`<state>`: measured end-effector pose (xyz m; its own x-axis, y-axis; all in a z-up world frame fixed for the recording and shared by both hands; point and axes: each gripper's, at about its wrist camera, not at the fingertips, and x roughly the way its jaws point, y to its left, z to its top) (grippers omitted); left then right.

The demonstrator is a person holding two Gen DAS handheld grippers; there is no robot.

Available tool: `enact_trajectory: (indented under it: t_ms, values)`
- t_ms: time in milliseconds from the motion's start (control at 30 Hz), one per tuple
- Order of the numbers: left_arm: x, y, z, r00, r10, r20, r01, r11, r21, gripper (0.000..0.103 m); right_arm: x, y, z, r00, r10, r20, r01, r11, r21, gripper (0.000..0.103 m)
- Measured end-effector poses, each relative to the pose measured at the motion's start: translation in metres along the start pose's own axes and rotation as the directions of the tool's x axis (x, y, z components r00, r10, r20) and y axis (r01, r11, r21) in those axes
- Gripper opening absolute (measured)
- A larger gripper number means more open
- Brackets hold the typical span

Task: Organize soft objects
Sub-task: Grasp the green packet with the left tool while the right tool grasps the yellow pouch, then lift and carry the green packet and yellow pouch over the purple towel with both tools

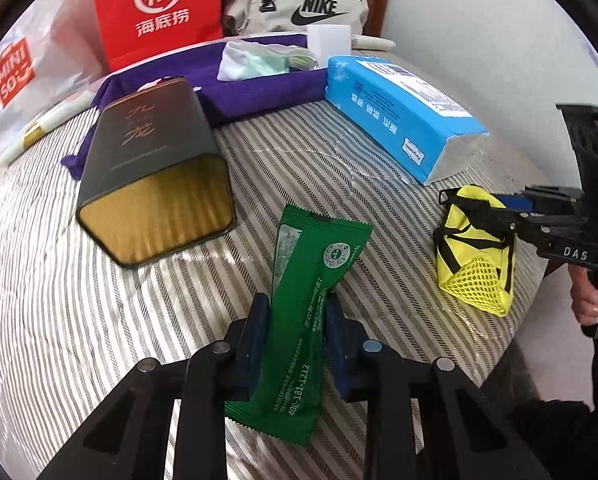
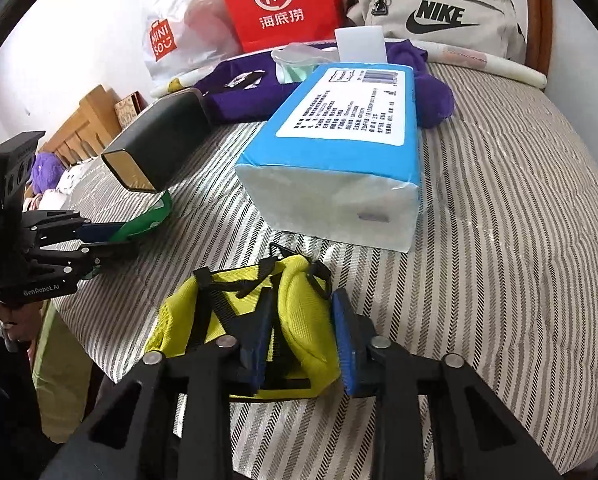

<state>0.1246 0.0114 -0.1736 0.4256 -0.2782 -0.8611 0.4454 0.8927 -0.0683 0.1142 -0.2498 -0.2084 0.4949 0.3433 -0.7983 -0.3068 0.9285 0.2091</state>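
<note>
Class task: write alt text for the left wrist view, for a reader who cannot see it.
The left gripper pinches a green sachet above a striped bedcover. To its right, the right gripper clasps a yellow mesh pouch; behind lie a dark tin on its side and a blue tissue pack.

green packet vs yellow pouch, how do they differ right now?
The green packet is a flat, glossy printed sachet; the yellow pouch is bulky fabric with black straps and mesh. The left gripper pinches the packet, the right gripper squeezes the pouch. Both sit on the striped bedcover.
</note>
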Motion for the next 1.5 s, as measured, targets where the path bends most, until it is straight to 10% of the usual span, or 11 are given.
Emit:
enact_trajectory:
  t_ms: [767, 1500]
  values:
    - [-0.059, 0.018, -0.008, 0.994, 0.095, 0.062, -0.083, 0.981, -0.173, 0.026, -0.044, 0.023, 0.014, 0.997, 0.04, 0.069, -0.039, 0.999, -0.022, 0.021]
    - [-0.087, 0.066, 0.043, 0.983, 0.121, 0.14, -0.073, 0.947, -0.312, 0.026, -0.066, 0.013, 0.101, 0.987, 0.031, 0.156, -0.025, 0.999, -0.04, 0.021]
